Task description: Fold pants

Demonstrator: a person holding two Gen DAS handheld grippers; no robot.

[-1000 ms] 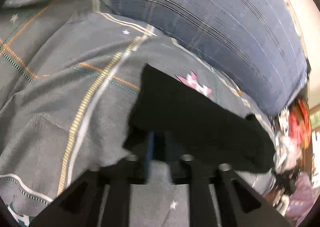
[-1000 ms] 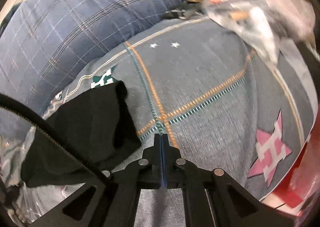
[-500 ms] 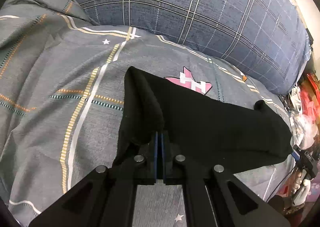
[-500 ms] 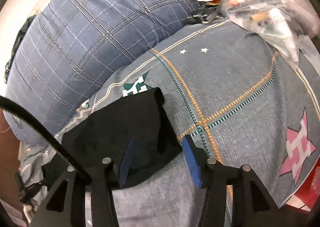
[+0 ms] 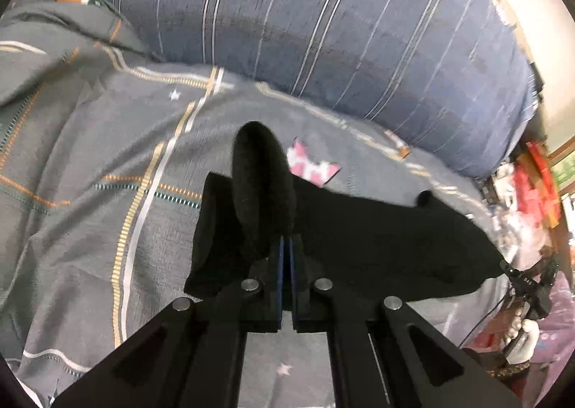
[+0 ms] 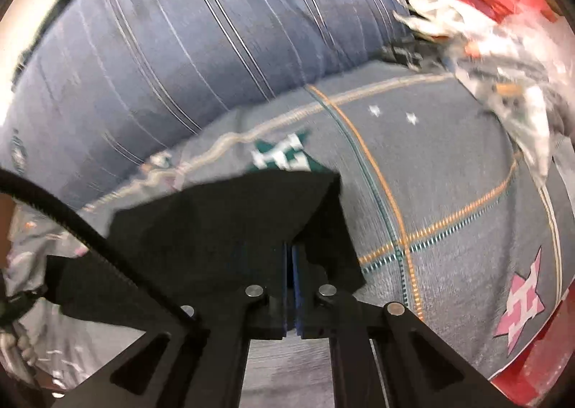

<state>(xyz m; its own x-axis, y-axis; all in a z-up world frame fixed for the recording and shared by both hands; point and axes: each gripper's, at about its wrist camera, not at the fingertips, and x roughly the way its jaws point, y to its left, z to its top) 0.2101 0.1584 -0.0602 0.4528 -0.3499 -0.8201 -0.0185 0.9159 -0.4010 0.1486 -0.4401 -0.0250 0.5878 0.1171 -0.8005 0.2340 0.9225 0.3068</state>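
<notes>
The black pants [image 5: 377,239] lie stretched across a grey patterned bedspread [image 5: 90,163]. My left gripper [image 5: 286,246] is shut on one end of the pants, where a fold of fabric bulges up over the fingers. My right gripper [image 6: 291,253] is shut on the other end of the pants [image 6: 215,225], lifting its corner off the bedspread [image 6: 449,174]. The right gripper also shows at the far right edge of the left wrist view [image 5: 532,286].
A large blue plaid pillow [image 5: 323,31] lies along the back of the bed, also in the right wrist view [image 6: 161,56]. Crumpled plastic bags and red items [image 6: 503,31] pile up at the bed's right side. A black cable [image 6: 54,207] crosses the right wrist view.
My right gripper, open around the pants' edge half a second ago, has closed on it. My left gripper stays shut and has lifted its end, bunching the fabric upward.
</notes>
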